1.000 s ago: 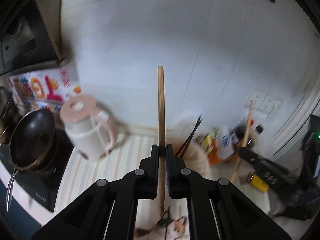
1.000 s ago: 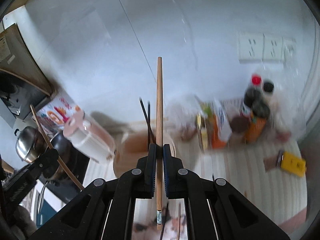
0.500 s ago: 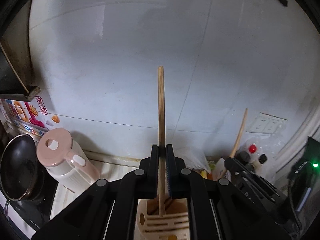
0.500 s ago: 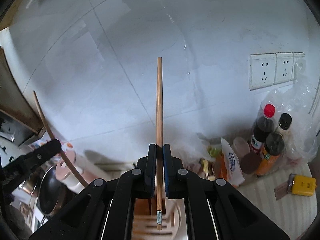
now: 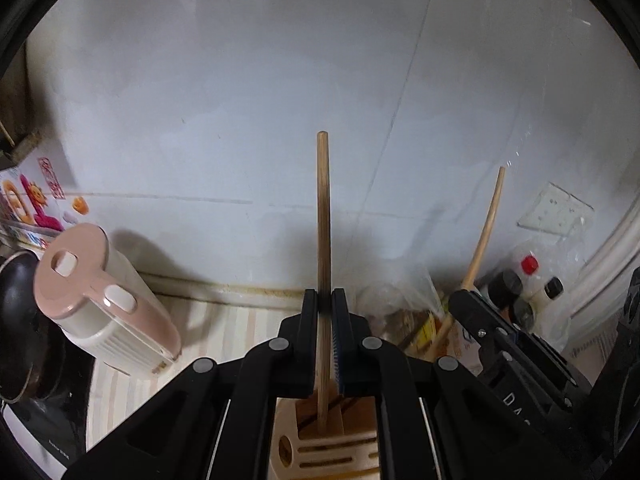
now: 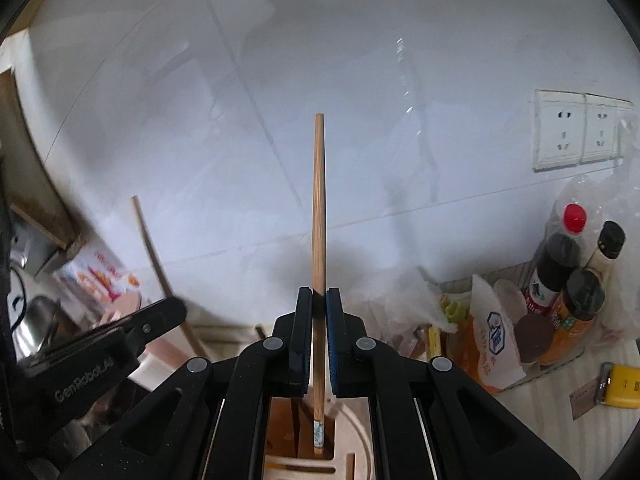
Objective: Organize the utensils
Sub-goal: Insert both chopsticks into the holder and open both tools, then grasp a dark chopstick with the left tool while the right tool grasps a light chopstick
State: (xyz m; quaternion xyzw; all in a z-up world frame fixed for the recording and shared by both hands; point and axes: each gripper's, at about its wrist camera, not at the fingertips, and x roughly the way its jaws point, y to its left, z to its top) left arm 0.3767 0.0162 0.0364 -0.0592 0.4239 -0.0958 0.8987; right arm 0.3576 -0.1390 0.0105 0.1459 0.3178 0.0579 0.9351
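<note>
Chopsticks, one per hand, are held above the slotted holder [image 5: 332, 444], the landmark for these notes.

- Left tongs [image 5: 325, 312]: clamped almost fully shut on a wooden chopstick [image 5: 323, 216]. The stick is gripped low on its length; its lower tip is seen just over, or just inside, a holder compartment. Which of the two cannot be told.
- Right tongs [image 6: 319, 308]: likewise closed tight on a second chopstick [image 6: 319, 208], labelled end down, its tip at the mouth of the utensil holder [image 6: 352, 440]. Contact with the holder's floor cannot be judged.
- Each pair of tongs is visible in the other's view, to either side of the holder, near but apart.
- Left of the holder on the striped desk [image 5: 224, 328]: a pink-lidded kettle [image 5: 100, 300]. Right of the holder: bottles [image 6: 560, 264] and packets against the tiled wall.

Step judged: insertion of both chopsticks into the holder, late in the carry.

Next move, as judged: each stick is to be lowered straight down until it is seated, then the tongs are to be opened. The sticks should be kept upright so that the tips are not caught on the dividers.
</note>
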